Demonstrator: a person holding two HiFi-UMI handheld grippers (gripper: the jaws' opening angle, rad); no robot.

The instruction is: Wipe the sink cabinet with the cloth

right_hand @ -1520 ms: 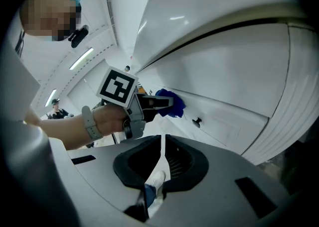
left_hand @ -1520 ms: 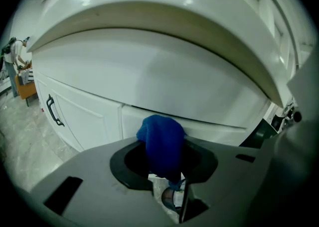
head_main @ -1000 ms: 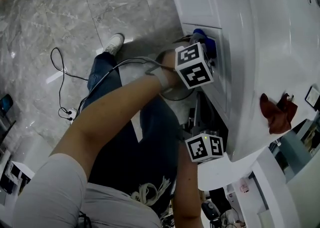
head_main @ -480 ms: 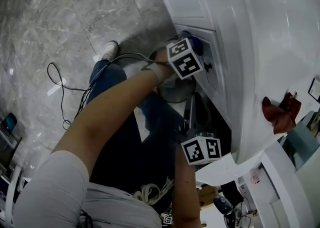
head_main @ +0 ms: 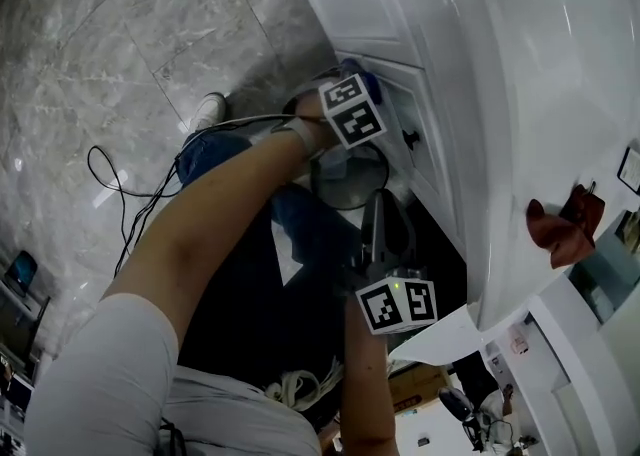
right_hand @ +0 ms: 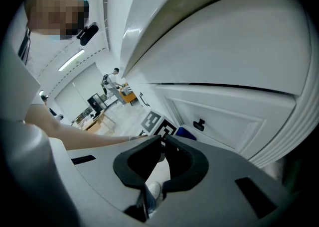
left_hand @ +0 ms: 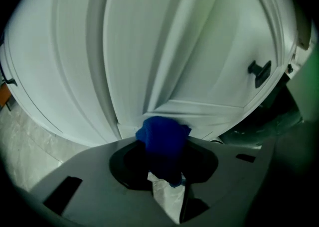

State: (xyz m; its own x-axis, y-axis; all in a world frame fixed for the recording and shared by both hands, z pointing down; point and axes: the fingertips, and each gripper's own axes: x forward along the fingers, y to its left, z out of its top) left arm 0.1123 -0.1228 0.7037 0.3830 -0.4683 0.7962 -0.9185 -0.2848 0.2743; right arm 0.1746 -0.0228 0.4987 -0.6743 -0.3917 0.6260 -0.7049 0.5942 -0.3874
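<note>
- Left gripper (left_hand: 162,144): clenched on the blue cloth (left_hand: 160,134), a bunched wad standing out past the jaw tips.
- Cloth: pressed against the white cabinet (head_main: 395,19) front, at the corner of the door's (left_hand: 199,56) raised moulding. In the head view it lies at the door's far left corner (head_main: 366,80), just beyond the left gripper's marker cube (head_main: 351,111).
- Knob (left_hand: 259,73): dark, on the door's right side, well apart from the cloth and untouched.
- Right gripper (right_hand: 162,140): jaws brought together with nothing between them. It is held on the near side, under the counter overhang, and is clear of the door.
- The right gripper view confirms the above: the cube (right_hand: 158,124) and cloth (right_hand: 185,133) are at the door's left, the knob (right_hand: 199,124) to the right of them.
- Counter (head_main: 520,74): white and glossy. A red rag (head_main: 558,224) lies on it at the right, apart from both grippers.
- Floor (head_main: 110,64): grey marble tile. A black cable (head_main: 125,209) trails across it at the left.
- Person: left forearm (head_main: 230,204) extended toward the cabinet, with one white shoe (head_main: 206,110) on the tile close to the cabinet base.
</note>
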